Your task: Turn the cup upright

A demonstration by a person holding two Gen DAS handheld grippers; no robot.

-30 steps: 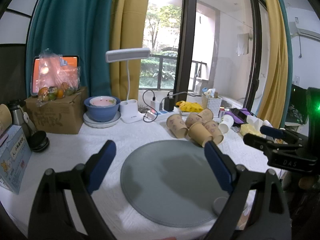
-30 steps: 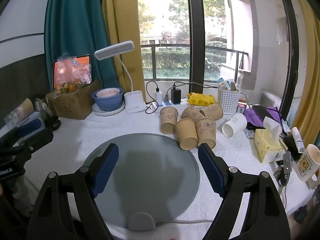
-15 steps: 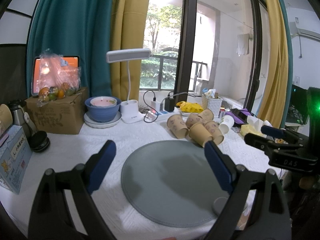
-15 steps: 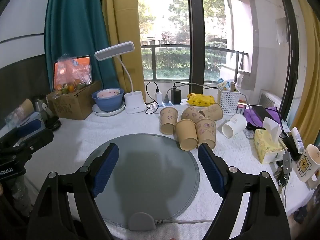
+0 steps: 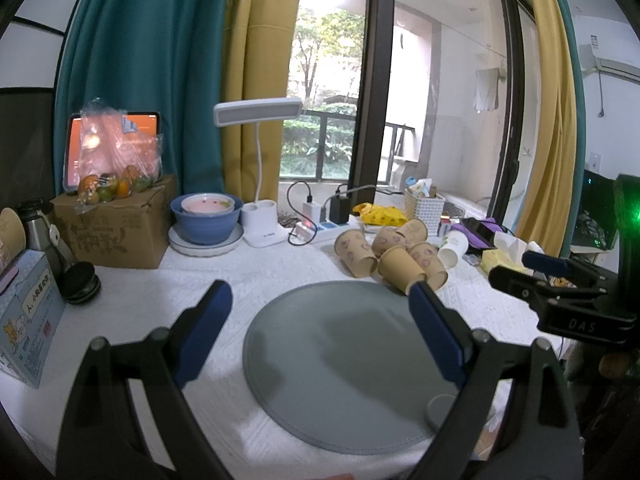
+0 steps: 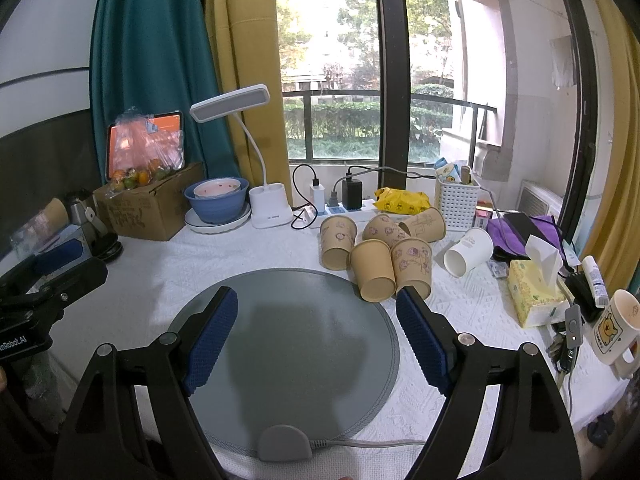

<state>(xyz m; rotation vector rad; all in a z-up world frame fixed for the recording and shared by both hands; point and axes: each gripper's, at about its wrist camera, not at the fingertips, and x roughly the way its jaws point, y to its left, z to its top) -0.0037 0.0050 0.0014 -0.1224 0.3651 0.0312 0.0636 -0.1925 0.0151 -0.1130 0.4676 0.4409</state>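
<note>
Several brown paper cups (image 6: 374,270) lie on their sides in a cluster at the far edge of a round grey mat (image 6: 288,344); they also show in the left wrist view (image 5: 400,268). A white paper cup (image 6: 468,252) lies on its side to their right. My right gripper (image 6: 316,334) is open and empty above the mat, short of the cups. My left gripper (image 5: 320,328) is open and empty above the mat (image 5: 352,360). Each gripper shows at the edge of the other's view.
At the back stand a desk lamp (image 6: 268,208), a blue bowl on a plate (image 6: 218,200), a cardboard box with fruit (image 6: 152,208), a power strip (image 6: 344,208) and a white basket (image 6: 456,204). A tissue box (image 6: 536,292) and a mug (image 6: 614,328) are at the right.
</note>
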